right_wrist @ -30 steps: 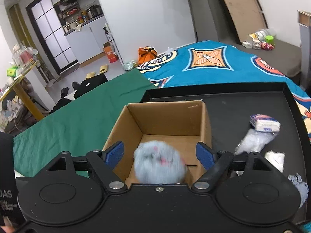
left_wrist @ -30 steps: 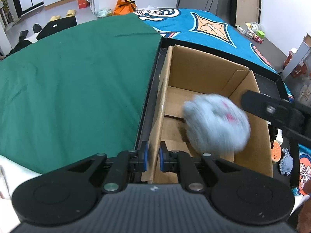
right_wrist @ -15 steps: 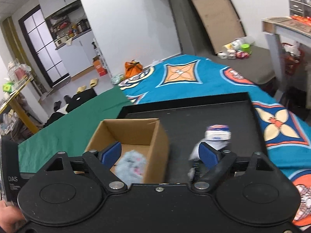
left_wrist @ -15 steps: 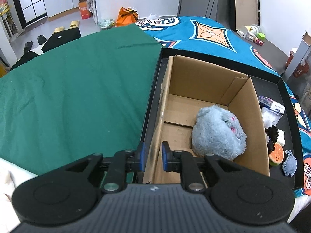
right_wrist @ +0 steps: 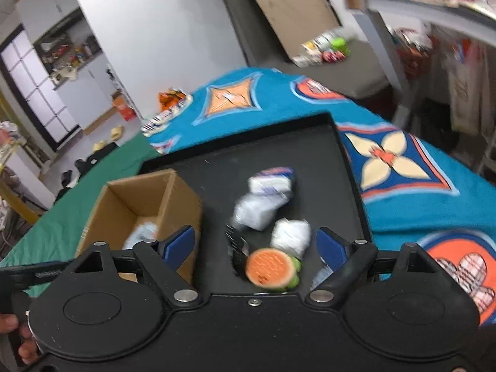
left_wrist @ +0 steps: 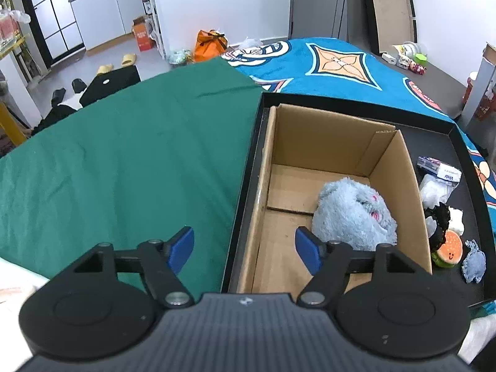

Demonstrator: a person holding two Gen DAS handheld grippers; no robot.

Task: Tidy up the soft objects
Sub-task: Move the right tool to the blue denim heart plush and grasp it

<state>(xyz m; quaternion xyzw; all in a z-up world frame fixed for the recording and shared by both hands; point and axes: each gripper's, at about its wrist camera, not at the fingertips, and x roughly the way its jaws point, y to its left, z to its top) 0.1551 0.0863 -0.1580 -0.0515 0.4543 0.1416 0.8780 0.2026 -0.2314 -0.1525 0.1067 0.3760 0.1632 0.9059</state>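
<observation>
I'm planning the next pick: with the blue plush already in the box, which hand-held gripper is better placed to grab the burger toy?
Right. The right hand-held gripper is open above the burger toy. The left hand-held gripper straddles the cardboard box's wall, its jaws opening.

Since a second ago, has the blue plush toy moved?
Yes. The blue plush toy was in mid-air over the cardboard box; it now rests on the box floor by the right-hand wall.

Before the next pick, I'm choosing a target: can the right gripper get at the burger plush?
Probably yes. The right gripper is open and empty, the burger plush lies just ahead between its fingers on the black tray, with nothing over it; only a white bundle sits close behind.
</observation>
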